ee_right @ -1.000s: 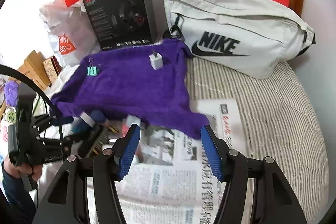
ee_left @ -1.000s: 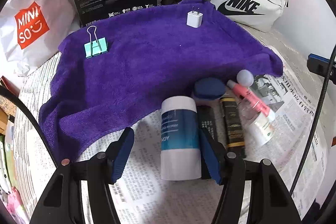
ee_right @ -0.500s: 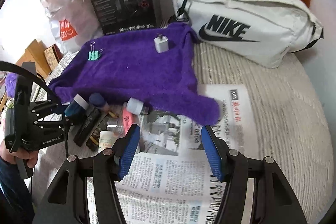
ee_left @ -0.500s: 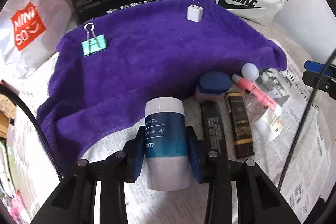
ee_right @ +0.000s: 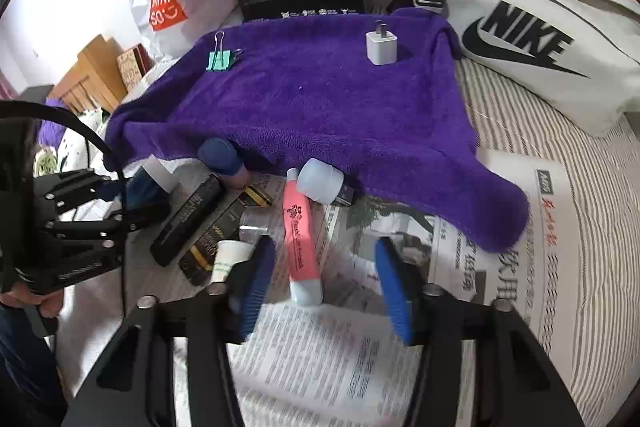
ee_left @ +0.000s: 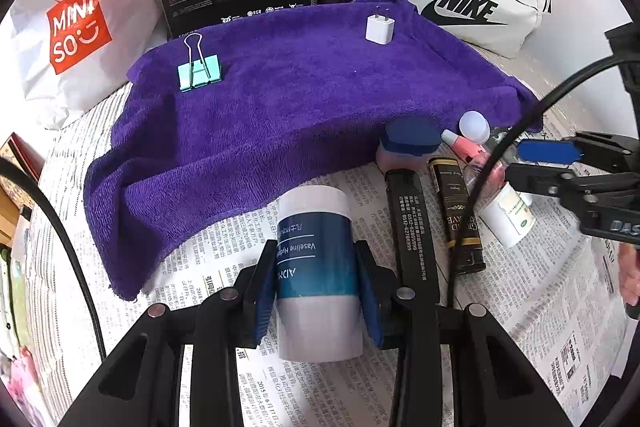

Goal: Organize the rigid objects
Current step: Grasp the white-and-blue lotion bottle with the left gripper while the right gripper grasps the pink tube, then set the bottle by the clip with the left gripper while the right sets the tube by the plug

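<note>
Clamping the blue-and-white Vaseline tube [ee_left: 316,267] between its pads, the left gripper [ee_left: 316,291] holds it on the newspaper [ee_left: 552,327], long axis running straight away toward the purple towel [ee_left: 280,115]. Farther right lie a black bar [ee_left: 408,227] and a gold-lettered box [ee_left: 458,223]. At the right, the right gripper [ee_right: 326,283] is closing, its pads not yet touching the pink tube [ee_right: 300,239] between them. That tube's long axis runs nearly along the fingers, white cap [ee_right: 322,181] at the far end, so this hand is clearly the nearer one.

Purple towel [ee_left: 280,115], mint-green binder clip [ee_left: 199,71], white charger [ee_left: 380,30], pink tube [ee_right: 300,231], striped bedding [ee_right: 592,227].
</note>
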Demonstrator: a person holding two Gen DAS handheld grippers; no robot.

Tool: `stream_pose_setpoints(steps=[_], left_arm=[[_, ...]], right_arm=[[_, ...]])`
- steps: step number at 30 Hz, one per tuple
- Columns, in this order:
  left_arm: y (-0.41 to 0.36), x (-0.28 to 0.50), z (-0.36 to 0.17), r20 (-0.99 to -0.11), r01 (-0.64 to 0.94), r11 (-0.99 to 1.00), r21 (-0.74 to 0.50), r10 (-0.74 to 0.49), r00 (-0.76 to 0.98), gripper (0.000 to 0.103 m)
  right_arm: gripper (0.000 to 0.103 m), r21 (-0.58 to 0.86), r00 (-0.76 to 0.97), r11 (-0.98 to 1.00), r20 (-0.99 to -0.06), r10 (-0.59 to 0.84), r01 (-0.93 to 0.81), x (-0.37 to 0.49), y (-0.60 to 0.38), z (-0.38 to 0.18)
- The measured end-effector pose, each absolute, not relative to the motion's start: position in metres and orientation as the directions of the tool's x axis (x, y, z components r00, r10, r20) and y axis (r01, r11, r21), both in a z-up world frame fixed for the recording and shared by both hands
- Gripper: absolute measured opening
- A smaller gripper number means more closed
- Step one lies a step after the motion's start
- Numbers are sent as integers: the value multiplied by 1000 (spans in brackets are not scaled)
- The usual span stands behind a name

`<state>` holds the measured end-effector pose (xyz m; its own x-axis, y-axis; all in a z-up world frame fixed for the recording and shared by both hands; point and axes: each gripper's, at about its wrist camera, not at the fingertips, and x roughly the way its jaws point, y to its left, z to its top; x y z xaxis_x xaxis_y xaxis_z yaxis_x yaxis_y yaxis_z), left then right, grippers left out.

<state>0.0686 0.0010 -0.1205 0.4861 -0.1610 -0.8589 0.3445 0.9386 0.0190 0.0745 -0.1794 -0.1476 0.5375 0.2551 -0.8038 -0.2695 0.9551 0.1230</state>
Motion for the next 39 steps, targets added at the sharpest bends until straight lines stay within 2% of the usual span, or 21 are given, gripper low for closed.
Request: stream_pose_setpoints(steps=[7,9,10,28,39], left_arm=[[4,70,-120,-857,332,943,-18,-185,480,35],[4,70,-120,-857,330,944,-16,-183,481,35],[3,70,-121,-858,332,943,-14,-182,481,35],[2,71,-121,-865,316,949,-6,-164,475,35],[12,68,-116,-873,298,954,-39,-178,454,34]], right_arm=[[36,40,548,943,-806,225,-330,80,-160,-156],[18,17,559,938,-799,221,-347,82,-153,-156],[17,13,558,933,-799,226,-360,82,-150,-156],[17,-70,536,918,-828,164,-389,64,-151,-154],[17,-2,545,937,-814,202,-350,53,-179,-135]])
